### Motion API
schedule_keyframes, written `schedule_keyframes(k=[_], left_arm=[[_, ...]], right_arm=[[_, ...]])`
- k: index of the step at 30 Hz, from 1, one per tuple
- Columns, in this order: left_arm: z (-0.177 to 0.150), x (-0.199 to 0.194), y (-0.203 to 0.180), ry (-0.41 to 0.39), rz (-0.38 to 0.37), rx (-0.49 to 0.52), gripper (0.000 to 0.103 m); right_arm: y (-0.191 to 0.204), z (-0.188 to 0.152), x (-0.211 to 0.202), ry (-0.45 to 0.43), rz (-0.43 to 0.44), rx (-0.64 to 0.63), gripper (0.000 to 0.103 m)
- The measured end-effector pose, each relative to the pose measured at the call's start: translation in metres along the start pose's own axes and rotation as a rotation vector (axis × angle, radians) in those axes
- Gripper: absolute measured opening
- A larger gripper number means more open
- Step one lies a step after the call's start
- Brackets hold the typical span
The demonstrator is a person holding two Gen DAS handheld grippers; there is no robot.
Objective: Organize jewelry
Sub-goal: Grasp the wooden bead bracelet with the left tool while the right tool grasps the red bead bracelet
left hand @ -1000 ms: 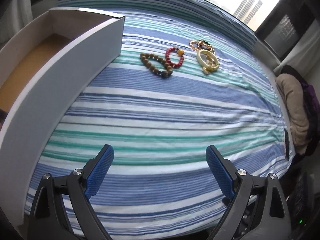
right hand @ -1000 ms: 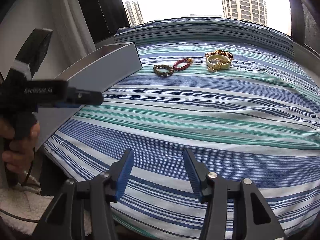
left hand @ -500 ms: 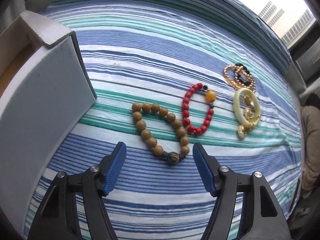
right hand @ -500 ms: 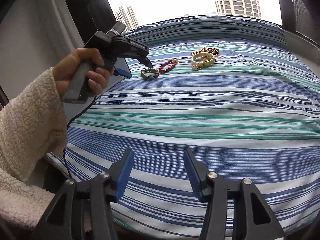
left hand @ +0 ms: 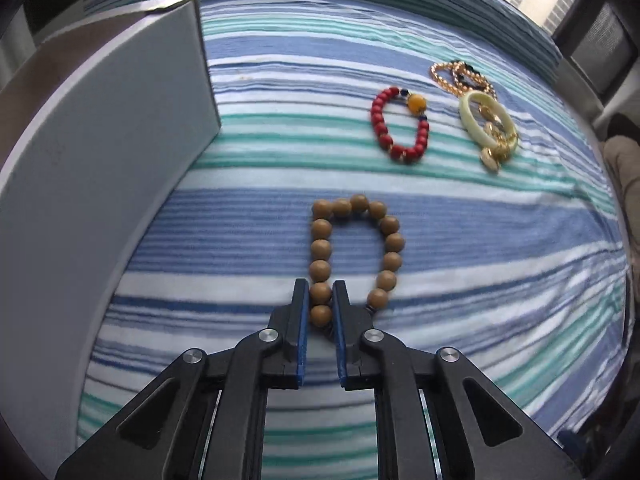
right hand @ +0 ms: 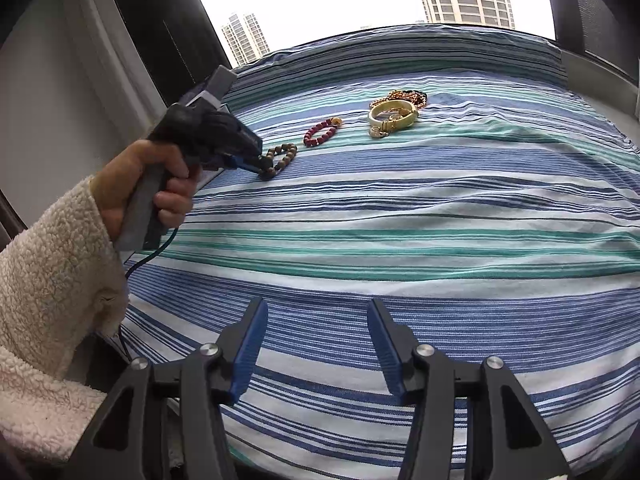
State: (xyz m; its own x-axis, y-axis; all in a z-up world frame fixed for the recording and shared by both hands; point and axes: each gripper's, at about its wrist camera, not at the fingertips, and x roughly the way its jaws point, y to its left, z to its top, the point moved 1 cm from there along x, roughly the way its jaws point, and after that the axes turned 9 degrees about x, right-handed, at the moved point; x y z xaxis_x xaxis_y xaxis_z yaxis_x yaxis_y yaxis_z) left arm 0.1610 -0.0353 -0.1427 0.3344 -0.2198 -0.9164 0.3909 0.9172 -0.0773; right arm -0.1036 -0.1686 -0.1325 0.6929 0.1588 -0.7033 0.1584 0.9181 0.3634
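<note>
fingers (left hand: 301, 312) of the left gripper (left hand: 320, 300) pinch two round beads of the brown wooden bead bracelet (left hand: 354, 254), whose loop lies ahead on the blue, teal and white striped cloth (left hand: 480, 264). beyond sit a glossy red bead bracelet (left hand: 400, 124) and a smooth pale green bangle (left hand: 486, 124), a tall white box wall (left hand: 100, 152) to the left. right gripper (right hand: 318, 346), level and low over the ribbed cloth, has its blades spread around nothing.

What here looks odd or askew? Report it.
Nothing looks damaged or spilled. The wooden bead bracelet is stretched into a long loop, pinched in the left gripper. The gold chains lie tangled against the pale green bangle.
</note>
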Motion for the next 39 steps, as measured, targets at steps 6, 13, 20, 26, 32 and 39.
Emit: schedule_keyframes(k=[6,13,20,26,32,39], left_arm=[[-0.056,-0.032,0.009,0.005,0.016,0.024,0.013],[-0.084,-0.075,0.022,-0.152,0.000,-0.060,0.059],[-0.118,-0.096,0.049,-0.168,-0.014,-0.122,0.059],[-0.130,-0.087,0.060,-0.143,-0.017,-0.172,0.059],[-0.133,-0.087,0.053,-0.146,-0.018,-0.156,0.059],[-0.141,-0.089,0.052,-0.147,-0.013,-0.144,0.059]], right_arm=[[0.016,0.054,0.019,0.147,0.091,-0.086,0.053],[0.033,0.206,0.113,0.145,0.017,-0.097,0.053],[0.020,0.262,0.231,0.232,-0.073,-0.017,0.041],[0.026,0.257,0.267,0.267,-0.111,-0.074,0.029],[0.028,0.250,0.264,0.236,-0.125,-0.100,0.017],[0.018,0.194,0.184,0.286,-0.053,-0.010,0.017]])
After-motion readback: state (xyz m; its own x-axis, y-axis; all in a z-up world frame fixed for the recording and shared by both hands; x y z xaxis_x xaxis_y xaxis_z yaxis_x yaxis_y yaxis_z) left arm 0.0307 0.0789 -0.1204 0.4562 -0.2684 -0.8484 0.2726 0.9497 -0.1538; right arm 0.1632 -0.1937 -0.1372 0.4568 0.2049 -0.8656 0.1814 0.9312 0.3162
